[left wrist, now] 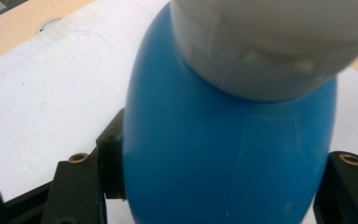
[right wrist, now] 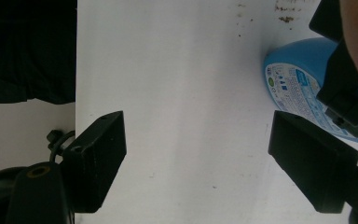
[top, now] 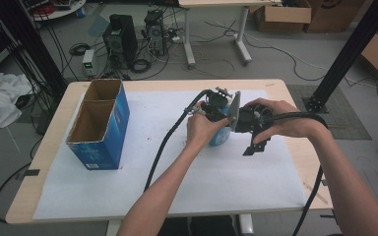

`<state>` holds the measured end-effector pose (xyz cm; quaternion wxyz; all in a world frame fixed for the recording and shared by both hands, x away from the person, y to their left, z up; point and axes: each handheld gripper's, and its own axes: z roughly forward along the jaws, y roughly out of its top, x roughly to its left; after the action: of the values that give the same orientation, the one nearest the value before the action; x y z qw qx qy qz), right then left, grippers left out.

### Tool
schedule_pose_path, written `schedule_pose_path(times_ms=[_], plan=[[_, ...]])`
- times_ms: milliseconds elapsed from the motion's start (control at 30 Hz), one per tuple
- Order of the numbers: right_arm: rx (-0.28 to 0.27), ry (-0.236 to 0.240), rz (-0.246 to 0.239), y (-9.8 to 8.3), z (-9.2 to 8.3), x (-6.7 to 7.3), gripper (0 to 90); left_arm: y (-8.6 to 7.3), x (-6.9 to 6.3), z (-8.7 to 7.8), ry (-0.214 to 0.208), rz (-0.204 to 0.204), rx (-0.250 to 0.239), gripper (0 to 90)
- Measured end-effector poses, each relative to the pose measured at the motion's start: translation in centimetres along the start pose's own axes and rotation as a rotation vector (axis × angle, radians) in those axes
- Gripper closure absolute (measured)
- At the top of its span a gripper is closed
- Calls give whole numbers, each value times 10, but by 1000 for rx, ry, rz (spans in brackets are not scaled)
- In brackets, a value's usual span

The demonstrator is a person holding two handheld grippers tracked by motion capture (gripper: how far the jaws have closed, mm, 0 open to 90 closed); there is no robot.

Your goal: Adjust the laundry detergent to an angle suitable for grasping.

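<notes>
On the tabletop (top: 275,88), seen from the high view, the left claw (top: 215,114) grips a blue bottle (top: 220,136) standing on white paper (top: 177,172), right of a blue box (top: 101,125); the right claw (top: 255,145) hangs beside it. In the left gripper view, the jaws press the bottle's (left wrist: 223,154) sides. In the right gripper view, the right claw (right wrist: 196,161) gapes wide, empty, the bottle (right wrist: 298,93) just beside it.

The blue bottle (right wrist: 303,93) carries a printed label, its text too small to read.
</notes>
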<state>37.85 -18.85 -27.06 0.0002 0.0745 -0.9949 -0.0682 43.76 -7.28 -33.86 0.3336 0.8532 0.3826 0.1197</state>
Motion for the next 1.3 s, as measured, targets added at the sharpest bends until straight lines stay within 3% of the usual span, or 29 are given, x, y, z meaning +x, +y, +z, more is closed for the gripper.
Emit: schedule_pose_path(times_ms=[233, 1300], plan=[[1, 0, 3, -1, 2, 0, 191, 0, -1, 0, -9, 9, 1, 406], [3, 2, 6, -3, 2, -1, 191, 0, -1, 0, -12, 28, -4, 429]])
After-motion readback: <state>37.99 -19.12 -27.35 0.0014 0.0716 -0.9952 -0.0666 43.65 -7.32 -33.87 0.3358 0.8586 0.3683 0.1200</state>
